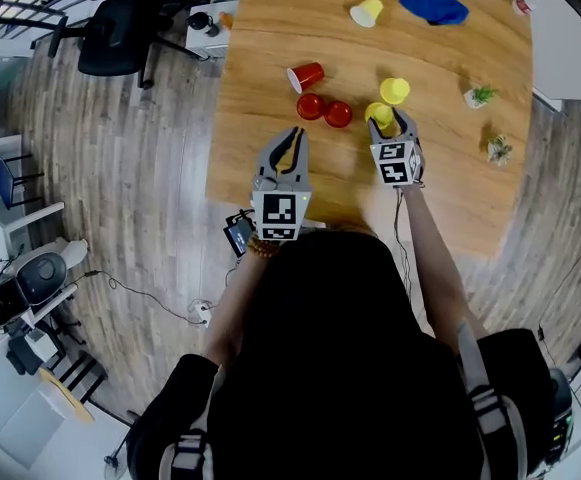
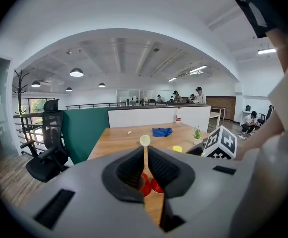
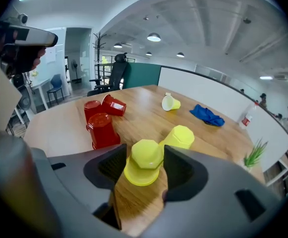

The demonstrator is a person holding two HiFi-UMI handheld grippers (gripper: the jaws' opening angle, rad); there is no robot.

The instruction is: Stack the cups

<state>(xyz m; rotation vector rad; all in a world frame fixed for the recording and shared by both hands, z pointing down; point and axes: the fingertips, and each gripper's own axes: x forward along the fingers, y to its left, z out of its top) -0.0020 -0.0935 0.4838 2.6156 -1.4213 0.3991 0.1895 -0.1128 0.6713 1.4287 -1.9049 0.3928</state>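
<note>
On the wooden table (image 1: 270, 28), an upturned yellow cup (image 1: 378, 114) (image 3: 144, 161) stands between the jaws of my right gripper (image 1: 390, 120) (image 3: 144, 155). The jaws are open; a narrow gap shows at its right side. A second upturned yellow cup (image 1: 394, 90) (image 3: 179, 137) stands just beyond it. A third yellow cup (image 1: 366, 12) (image 3: 169, 102) lies on its side farther back. Two red cups (image 1: 310, 106) (image 1: 338, 114) stand upturned to the left, and one red cup (image 1: 306, 76) lies on its side. My left gripper (image 1: 292, 136) (image 2: 145, 155) is shut and empty near the table's front edge.
A blue cloth (image 1: 433, 1) (image 3: 206, 115) lies at the far end of the table. Two small plants (image 1: 482, 95) (image 1: 498, 149) stand along the right edge. A black office chair (image 1: 120, 28) stands on the floor to the left.
</note>
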